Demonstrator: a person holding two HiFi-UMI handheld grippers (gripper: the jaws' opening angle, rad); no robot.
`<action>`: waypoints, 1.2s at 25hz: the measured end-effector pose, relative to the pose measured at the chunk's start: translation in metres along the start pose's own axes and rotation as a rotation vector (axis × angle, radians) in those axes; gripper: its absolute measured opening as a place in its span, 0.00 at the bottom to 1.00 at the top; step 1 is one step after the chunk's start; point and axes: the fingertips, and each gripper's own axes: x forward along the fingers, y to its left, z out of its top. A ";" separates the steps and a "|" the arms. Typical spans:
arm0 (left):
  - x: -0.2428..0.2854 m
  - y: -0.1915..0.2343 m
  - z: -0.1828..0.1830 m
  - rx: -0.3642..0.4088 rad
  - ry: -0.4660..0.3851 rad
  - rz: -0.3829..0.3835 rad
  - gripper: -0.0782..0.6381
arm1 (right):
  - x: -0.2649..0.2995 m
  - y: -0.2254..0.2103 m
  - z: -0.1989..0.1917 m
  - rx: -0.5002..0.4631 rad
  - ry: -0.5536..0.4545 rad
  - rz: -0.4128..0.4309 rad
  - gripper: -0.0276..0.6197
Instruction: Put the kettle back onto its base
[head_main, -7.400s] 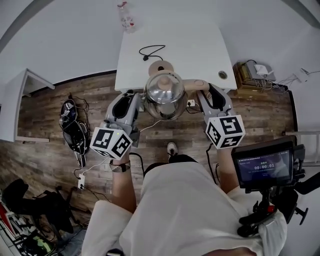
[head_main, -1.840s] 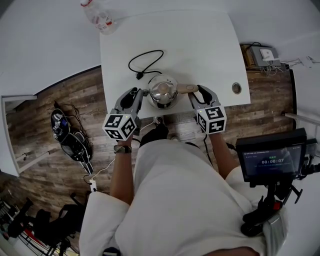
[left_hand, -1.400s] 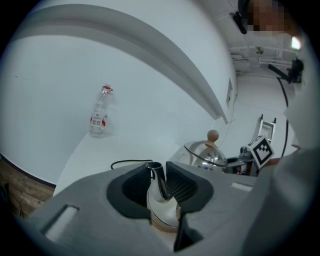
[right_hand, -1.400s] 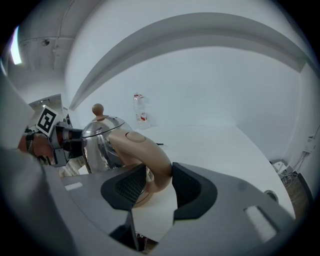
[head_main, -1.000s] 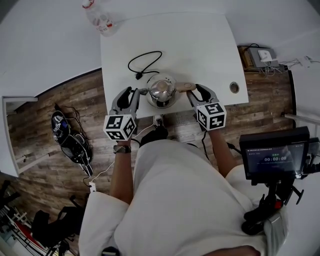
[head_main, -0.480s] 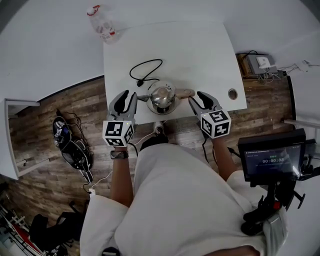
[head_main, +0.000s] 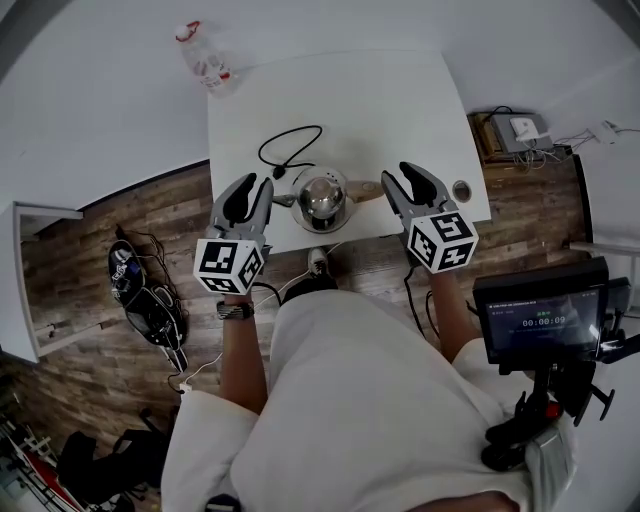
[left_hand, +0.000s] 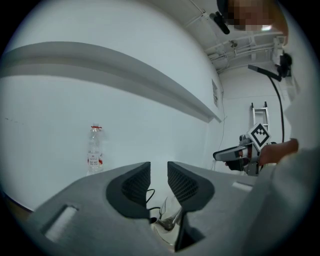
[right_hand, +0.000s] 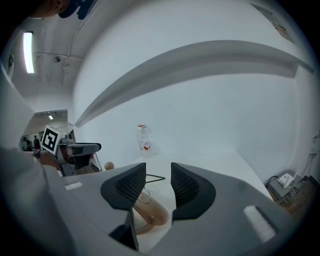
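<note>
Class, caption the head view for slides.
A kettle on the white table, left gripper and right gripper open beside it.

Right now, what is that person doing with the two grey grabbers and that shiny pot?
A person holds a grey two-jaw gripper in each hand. The shiny steel kettle with a wooden handle stands on the white table, where the black cord ends. The left gripper and right gripper flank it, both open and holding nothing.

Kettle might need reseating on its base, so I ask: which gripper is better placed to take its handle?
Right. The kettle has its wooden handle pointing toward the right gripper, whose open fingers sit just short of it. The left gripper, also open, faces the spout side.
</note>
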 end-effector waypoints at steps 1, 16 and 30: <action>0.000 0.001 0.006 -0.008 -0.010 0.004 0.26 | 0.000 0.002 0.007 -0.005 -0.015 0.003 0.29; -0.013 -0.001 0.082 0.066 -0.083 0.028 0.20 | -0.014 0.026 0.106 -0.085 -0.198 0.046 0.22; -0.026 -0.006 0.112 0.124 -0.161 0.032 0.12 | -0.023 0.032 0.132 -0.135 -0.246 0.020 0.05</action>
